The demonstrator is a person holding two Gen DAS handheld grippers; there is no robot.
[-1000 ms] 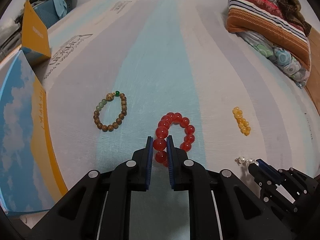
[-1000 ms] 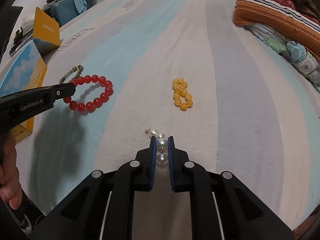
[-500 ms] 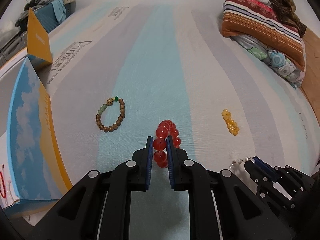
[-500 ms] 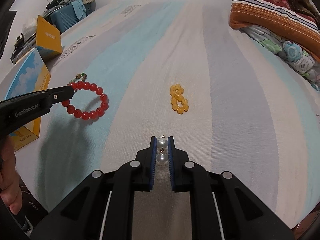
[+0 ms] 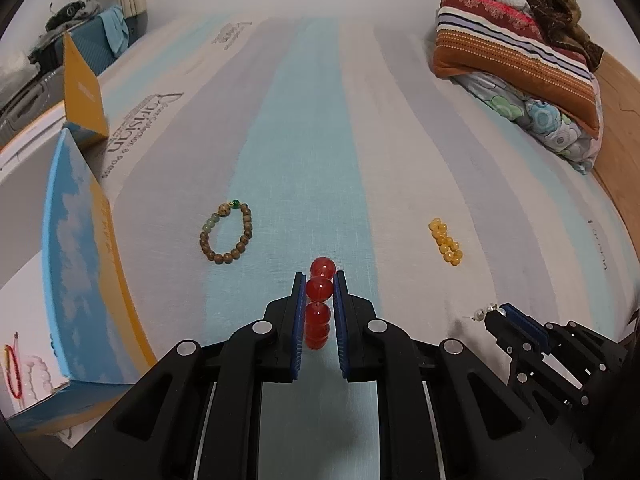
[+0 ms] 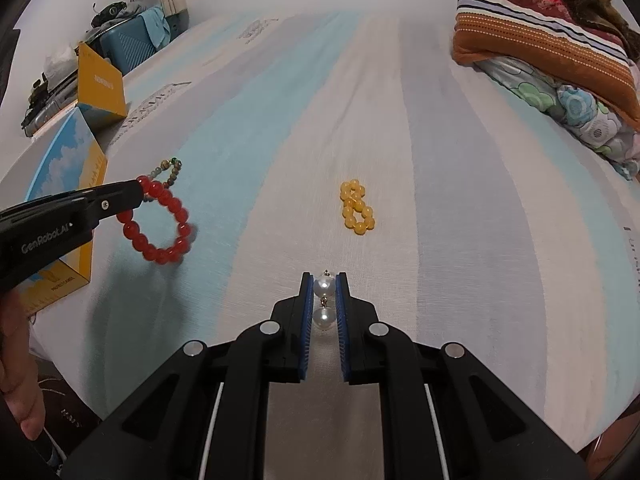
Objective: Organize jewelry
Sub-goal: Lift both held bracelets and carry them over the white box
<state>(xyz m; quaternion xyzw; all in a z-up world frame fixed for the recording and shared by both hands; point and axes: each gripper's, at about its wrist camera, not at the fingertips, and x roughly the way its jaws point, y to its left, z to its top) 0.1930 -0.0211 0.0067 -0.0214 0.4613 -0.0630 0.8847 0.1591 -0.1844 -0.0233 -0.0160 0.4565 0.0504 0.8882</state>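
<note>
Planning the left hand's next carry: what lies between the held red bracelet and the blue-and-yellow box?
Nothing visible. The left gripper holds the red bead bracelet off the bedsheet; the brown bead bracelet lies farther out, beside that path to the blue-and-yellow box.

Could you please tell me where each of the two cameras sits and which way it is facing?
Left wrist: on the left tool, looking forward and down over the bed; its fingers clamp the red bracelet; the right tool shows too.
Right wrist: on the right tool, same direction; it clamps pearl jewelry; a hand shows.
Shared: yellow bracelet, brown bracelet.
</note>
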